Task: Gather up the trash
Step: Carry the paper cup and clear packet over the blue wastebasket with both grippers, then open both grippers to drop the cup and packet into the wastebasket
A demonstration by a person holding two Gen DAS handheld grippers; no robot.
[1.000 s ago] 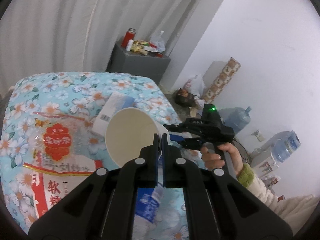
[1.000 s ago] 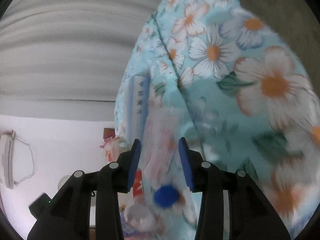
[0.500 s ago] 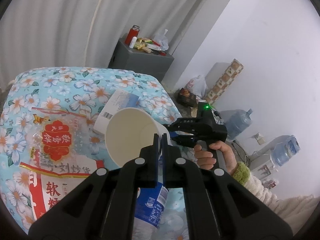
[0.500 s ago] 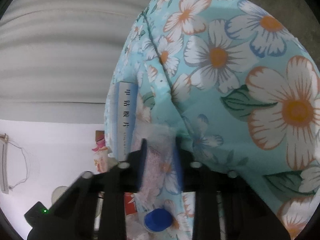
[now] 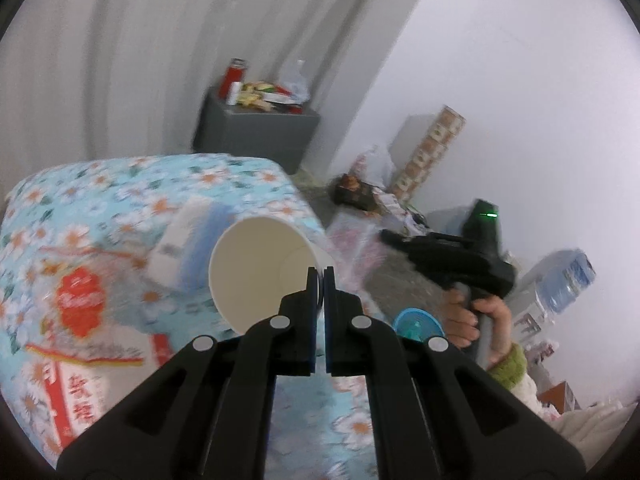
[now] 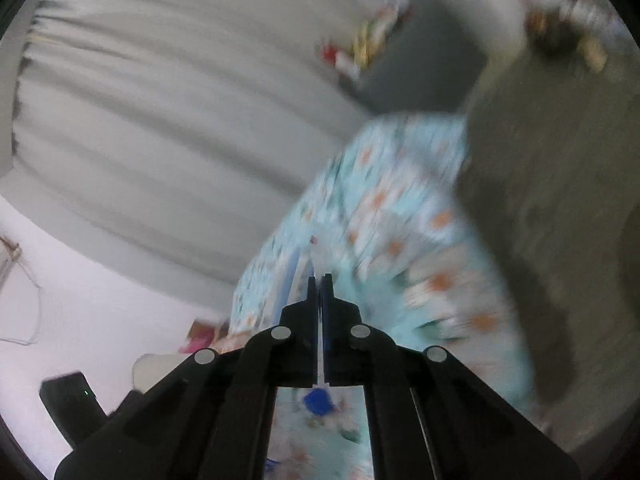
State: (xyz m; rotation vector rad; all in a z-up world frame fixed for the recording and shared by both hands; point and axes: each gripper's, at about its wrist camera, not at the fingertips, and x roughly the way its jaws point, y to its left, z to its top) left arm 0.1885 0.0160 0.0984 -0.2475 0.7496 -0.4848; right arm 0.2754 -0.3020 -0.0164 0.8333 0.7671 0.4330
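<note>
Floral cloth [image 5: 248, 184] is covering the table w/ a crinkly snack bag [image 5: 76, 320] lying flat. Left gripper [image 5: 319, 276] is pinching the round paper cup [image 5: 260, 272] rim. Right gripper [image 6: 320, 284], only left view showing its hand [image 5: 476, 320], is clamping thin clear plastic [image 6: 316, 264].

Floral-covered table [image 5: 240, 184] — red-and-white snack bag [image 5: 80, 320], white-blue box [image 5: 188, 236] on top.

My left gripper [image 5: 319, 276] has black linkage arms with silver rivets behind blue-padded jaws; my right hand [image 5: 476, 316] wears a green-cuffed cream sleeve [image 5: 516, 376].
</note>
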